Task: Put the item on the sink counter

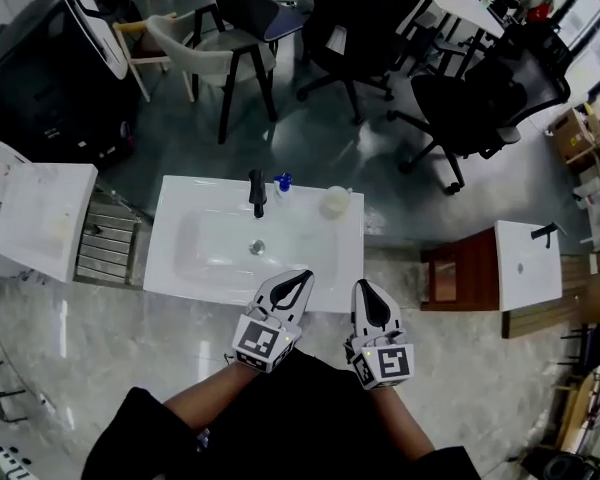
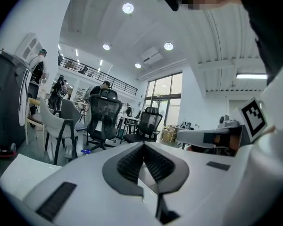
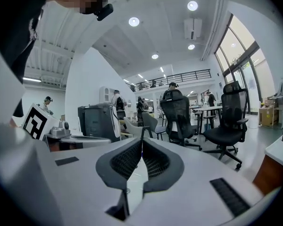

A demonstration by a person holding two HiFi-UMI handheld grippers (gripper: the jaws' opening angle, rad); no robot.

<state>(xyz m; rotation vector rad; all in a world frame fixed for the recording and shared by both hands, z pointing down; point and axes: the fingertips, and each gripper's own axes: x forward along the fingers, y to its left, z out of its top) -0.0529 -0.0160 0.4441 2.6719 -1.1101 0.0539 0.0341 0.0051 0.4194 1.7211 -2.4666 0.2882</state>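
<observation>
Large open-plan office hall, black mesh office chairs around white desks, mezzanine railing, tall windows, recessed ceiling lights, 3 freestanding white sink units on polished grey floor, cardboard boxes.

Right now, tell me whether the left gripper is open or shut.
Shut: the left gripper has its ribbed pads meeting at the tips in its own view, with nothing between them.
</observation>
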